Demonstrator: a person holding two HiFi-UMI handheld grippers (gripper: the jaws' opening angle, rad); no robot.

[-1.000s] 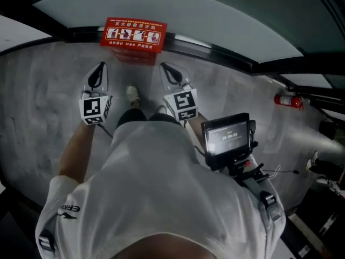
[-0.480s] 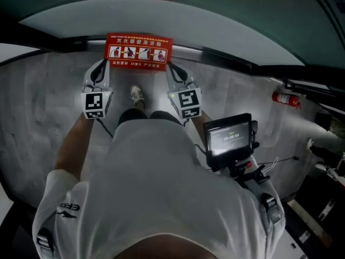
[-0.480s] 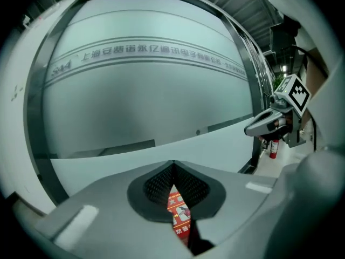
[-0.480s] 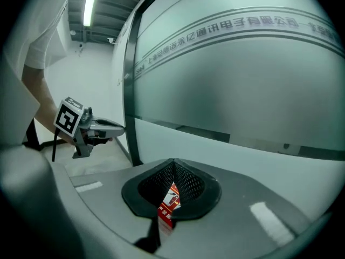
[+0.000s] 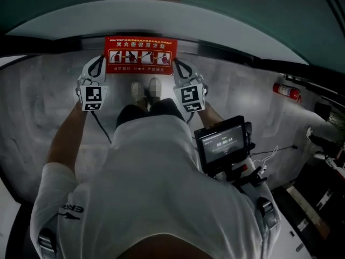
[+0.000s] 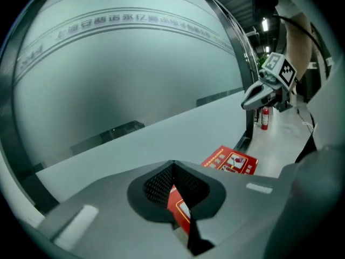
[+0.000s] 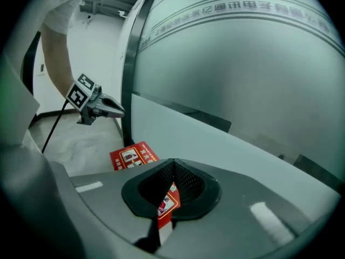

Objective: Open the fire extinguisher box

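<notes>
The fire extinguisher box [image 5: 141,54] is red with a white-pictured instruction label on its lid, and it stands on the floor against the glass wall. My left gripper [image 5: 97,62] hangs at its left end and my right gripper [image 5: 177,63] at its right end, both shut and empty. In the left gripper view my shut jaws [image 6: 172,163] meet above the red lid [image 6: 230,162], with the right gripper [image 6: 253,99] in the air beyond. In the right gripper view the shut tips [image 7: 173,162] stand over the lid [image 7: 133,155], and the left gripper [image 7: 116,111] is higher up.
A frosted glass wall [image 6: 124,74] with a dark frame post [image 7: 126,80] rises right behind the box. A loose red fire extinguisher [image 5: 285,91] stands on the grey floor to the right. The person's shoes [image 5: 146,90] are just short of the box, and a small monitor [image 5: 221,143] hangs at the chest.
The person has stepped closer, both feet now near the box. Both grippers have moved forward from in front of the box to its two ends, still shut.
</notes>
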